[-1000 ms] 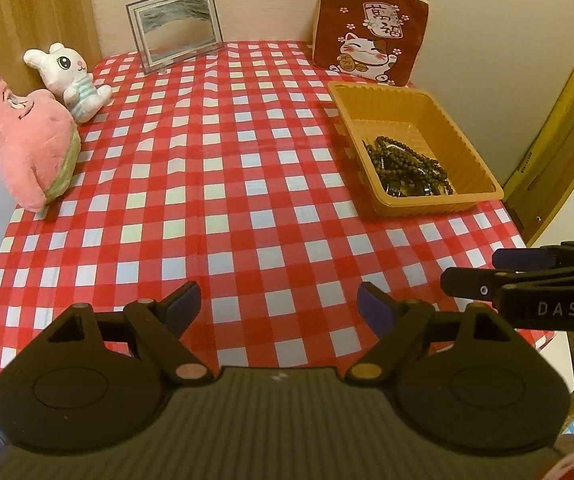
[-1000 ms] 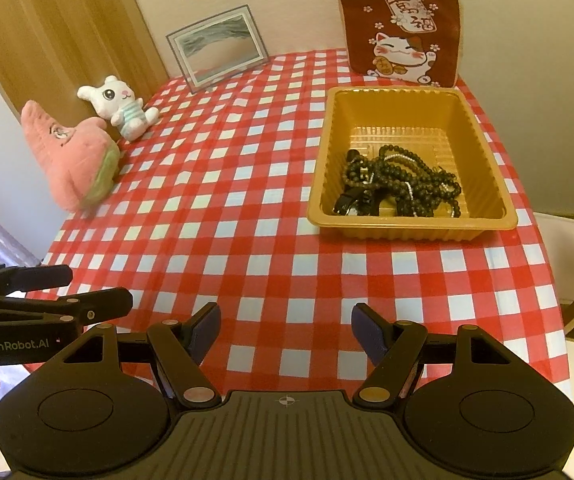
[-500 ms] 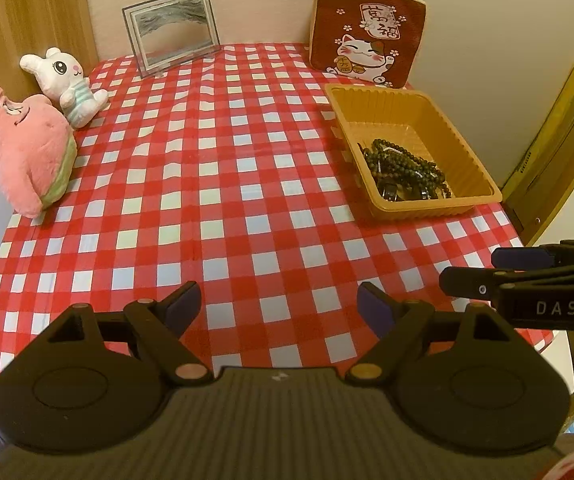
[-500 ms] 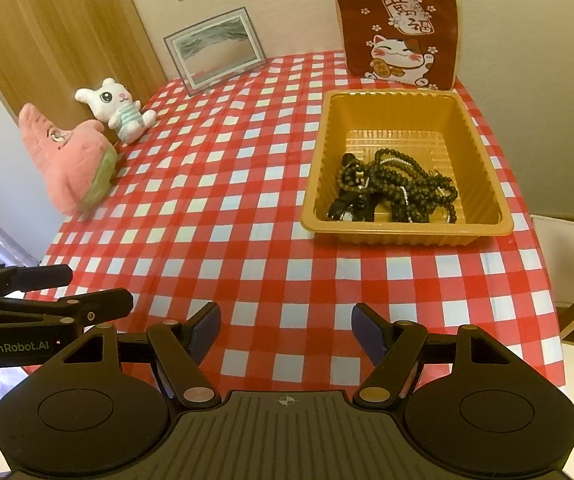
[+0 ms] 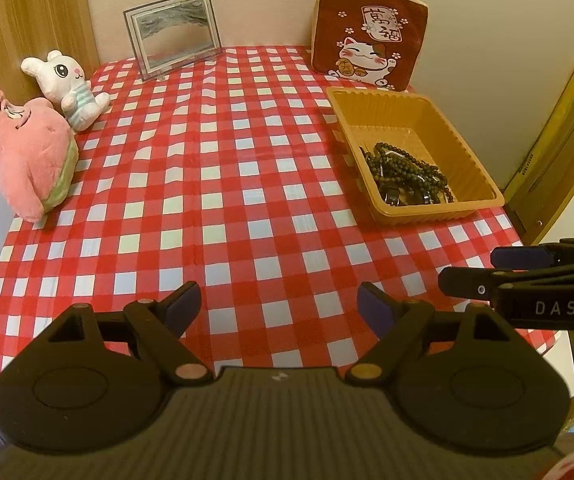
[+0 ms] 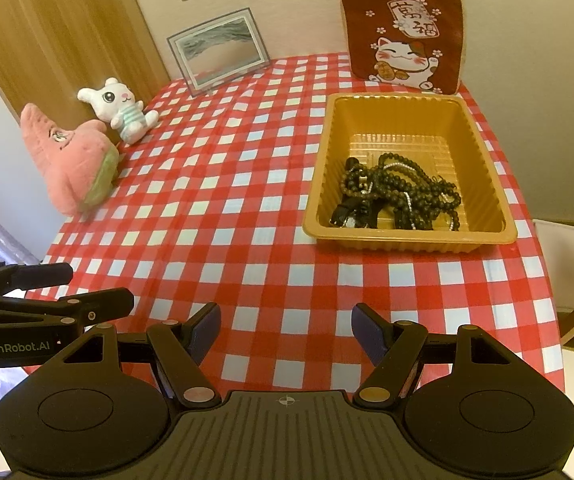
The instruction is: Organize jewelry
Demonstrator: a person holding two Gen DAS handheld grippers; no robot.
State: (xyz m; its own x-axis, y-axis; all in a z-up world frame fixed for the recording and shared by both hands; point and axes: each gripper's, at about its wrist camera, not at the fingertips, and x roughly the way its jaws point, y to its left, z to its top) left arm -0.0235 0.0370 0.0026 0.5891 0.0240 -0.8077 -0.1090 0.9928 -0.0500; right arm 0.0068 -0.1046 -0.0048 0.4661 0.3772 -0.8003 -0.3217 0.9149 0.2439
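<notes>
The dark bead jewelry lies heaped in the near half of the orange tray on the checked surface; single strands in the tangle cannot be told apart, and the tray's near wall hides its lowest part from the left wrist view; the left tongs and right tongs both gape wide and hold nothing; against a second ago, both views sit farther back, so tray and plush toys look smaller.
</notes>
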